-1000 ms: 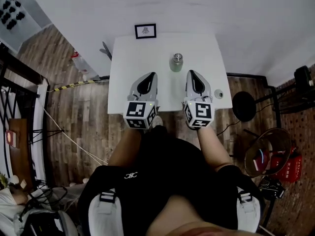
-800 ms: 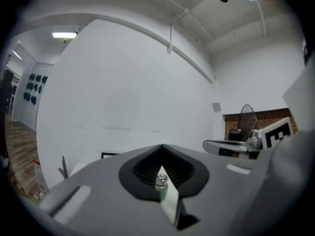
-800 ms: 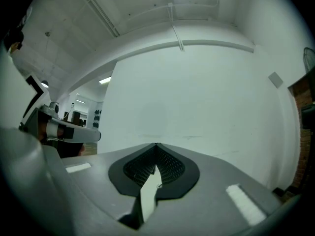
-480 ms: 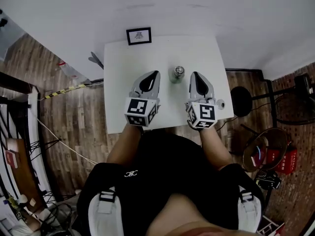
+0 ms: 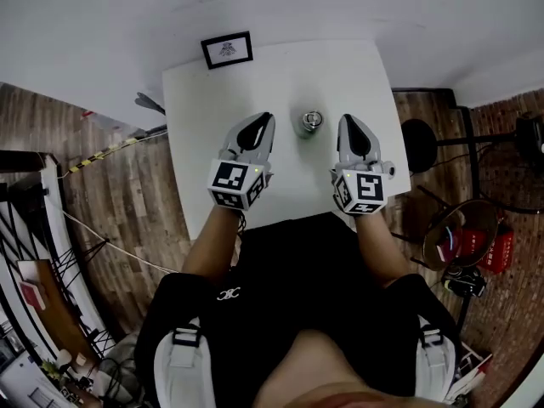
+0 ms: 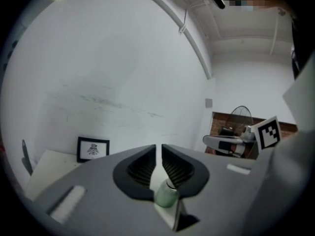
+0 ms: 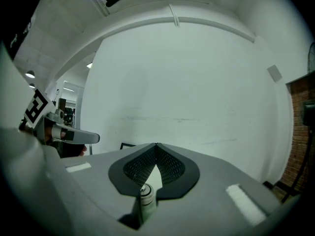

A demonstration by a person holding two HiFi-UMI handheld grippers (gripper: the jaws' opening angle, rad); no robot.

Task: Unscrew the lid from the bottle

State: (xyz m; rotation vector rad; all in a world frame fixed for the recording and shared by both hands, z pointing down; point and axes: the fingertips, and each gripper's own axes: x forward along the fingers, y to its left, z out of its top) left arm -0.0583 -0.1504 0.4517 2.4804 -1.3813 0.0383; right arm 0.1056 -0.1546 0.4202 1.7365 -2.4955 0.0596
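A small bottle (image 5: 309,131) is seen standing upright on the white table (image 5: 212,100), a little toward 2 o'clock from the tabletop's centre. Its body is rounded, pale green and translucent. A round, silvery lid (image 5: 313,119) is still seated on its top, narrower than the body. From above, the lid is shown as a bright disc with the green body just visible at 6 o'clock of it.
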